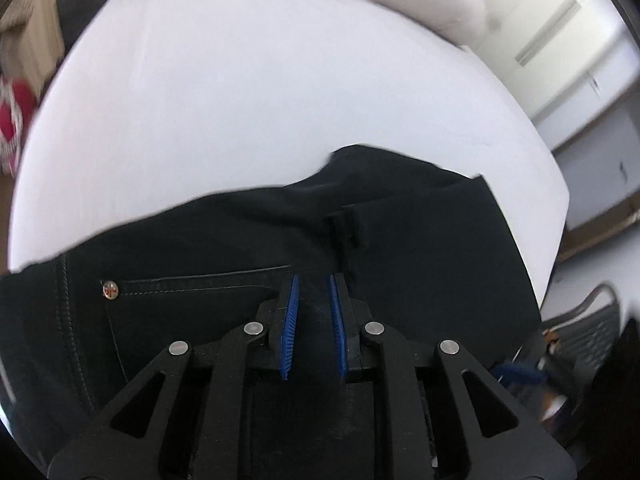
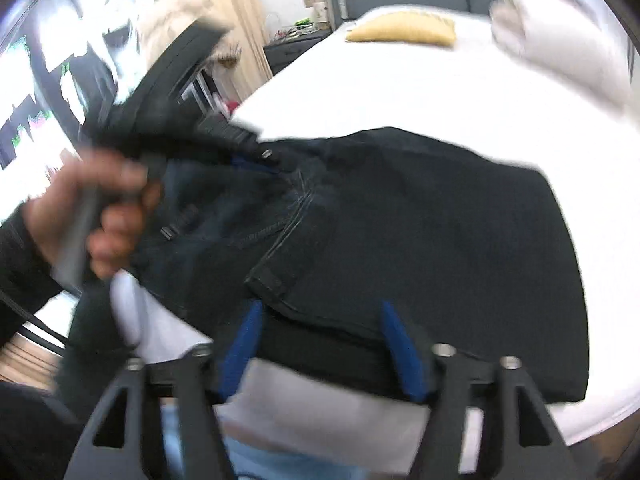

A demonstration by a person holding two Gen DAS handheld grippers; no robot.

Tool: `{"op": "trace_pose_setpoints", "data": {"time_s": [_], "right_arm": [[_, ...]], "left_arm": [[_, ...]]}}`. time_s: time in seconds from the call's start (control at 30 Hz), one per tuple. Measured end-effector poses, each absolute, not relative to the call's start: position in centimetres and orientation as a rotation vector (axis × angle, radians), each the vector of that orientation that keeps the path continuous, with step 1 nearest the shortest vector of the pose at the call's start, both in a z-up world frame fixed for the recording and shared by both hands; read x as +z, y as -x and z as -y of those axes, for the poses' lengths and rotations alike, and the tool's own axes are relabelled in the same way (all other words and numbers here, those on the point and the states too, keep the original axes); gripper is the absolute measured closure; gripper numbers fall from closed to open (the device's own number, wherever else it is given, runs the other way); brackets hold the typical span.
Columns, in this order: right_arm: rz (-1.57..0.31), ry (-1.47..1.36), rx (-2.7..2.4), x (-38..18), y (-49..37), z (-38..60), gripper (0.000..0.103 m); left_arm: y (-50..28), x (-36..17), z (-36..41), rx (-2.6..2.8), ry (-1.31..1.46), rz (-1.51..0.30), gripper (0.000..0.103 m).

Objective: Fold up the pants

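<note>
Dark, nearly black pants (image 1: 400, 240) lie folded on a white surface (image 1: 240, 100), pocket and copper rivet (image 1: 109, 290) facing up. My left gripper (image 1: 313, 278) hovers over the pocket edge, its blue pads a narrow gap apart with nothing pinched between them. In the right wrist view the pants (image 2: 420, 220) fill the middle. My right gripper (image 2: 322, 306) stands open at their near folded edge, the cloth lying below its spread pads. A hand (image 2: 80, 208) holds the left gripper (image 2: 248, 162) at the waistband on the left.
A yellow cushion (image 2: 404, 28) and a pale grey bundle (image 2: 560, 28) lie at the far end of the white surface (image 2: 400, 88). A grey chair (image 1: 592, 320) stands off its right edge. White cupboards and a dark sofa lie beyond.
</note>
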State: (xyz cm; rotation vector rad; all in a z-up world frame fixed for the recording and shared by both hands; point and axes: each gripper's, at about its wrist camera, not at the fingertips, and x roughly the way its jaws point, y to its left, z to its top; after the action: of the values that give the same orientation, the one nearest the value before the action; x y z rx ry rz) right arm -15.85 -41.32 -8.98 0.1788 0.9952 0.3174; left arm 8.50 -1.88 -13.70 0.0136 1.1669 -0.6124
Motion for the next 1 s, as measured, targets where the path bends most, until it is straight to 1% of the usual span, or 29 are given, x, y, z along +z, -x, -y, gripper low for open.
{"op": "trace_pose_setpoints", "data": {"time_s": [0.07, 0.1, 0.13, 0.17, 0.27, 0.33, 0.5, 0.53, 0.57, 0.6, 0.7, 1.0], "right_arm": [[-0.995, -0.325, 0.342, -8.1, 14.6, 45.8, 0.065], [-0.981, -0.398, 0.360, -7.7, 13.7, 48.5, 0.072], [-0.974, -0.442, 0.379, -7.7, 13.5, 50.0, 0.074], [-0.968, -0.483, 0.395, -7.5, 12.5, 51.1, 0.074], [-0.989, -0.609, 0.500, -8.7, 8.8, 54.7, 0.075], [-1.015, -0.686, 0.537, -10.0, 6.0, 56.2, 0.075], [-1.096, -0.802, 0.527, -14.8, 1.0, 57.2, 0.075], [-1.120, -0.829, 0.520, -15.3, 0.6, 58.8, 0.077], [-1.147, -0.845, 0.517, -16.1, 0.3, 58.8, 0.089], [-1.166, -0.853, 0.511, -16.9, 0.3, 58.8, 0.097], [-1.153, -0.882, 0.519, -17.0, 2.3, 59.6, 0.098], [-1.170, -0.833, 0.529, -15.4, 9.6, 59.3, 0.097]], "left_arm": [[-6.7, -13.0, 3.7, -0.635, -0.087, -1.127, 0.088], [-5.8, -13.1, 4.6, -0.645, -0.130, -1.118, 0.088], [-5.0, -13.4, 5.3, -0.650, -0.159, -1.119, 0.088], [-4.0, -14.1, 7.1, -0.658, -0.181, -1.130, 0.088], [-2.6, -16.6, 8.6, -0.660, -0.224, -1.183, 0.088], [-1.1, -16.8, 9.9, -0.659, -0.291, -1.125, 0.088], [-0.9, -17.1, 11.1, -0.644, -0.300, -1.142, 0.088], [-0.9, -17.2, 11.3, -0.643, -0.307, -1.139, 0.088], [-1.0, -17.2, 11.4, -0.641, -0.312, -1.137, 0.088], [-0.9, -17.2, 11.5, -0.639, -0.315, -1.136, 0.088], [-0.6, -17.5, 12.4, -0.635, -0.318, -1.135, 0.088], [0.5, -18.1, 13.9, -0.630, -0.318, -1.124, 0.088]]}}
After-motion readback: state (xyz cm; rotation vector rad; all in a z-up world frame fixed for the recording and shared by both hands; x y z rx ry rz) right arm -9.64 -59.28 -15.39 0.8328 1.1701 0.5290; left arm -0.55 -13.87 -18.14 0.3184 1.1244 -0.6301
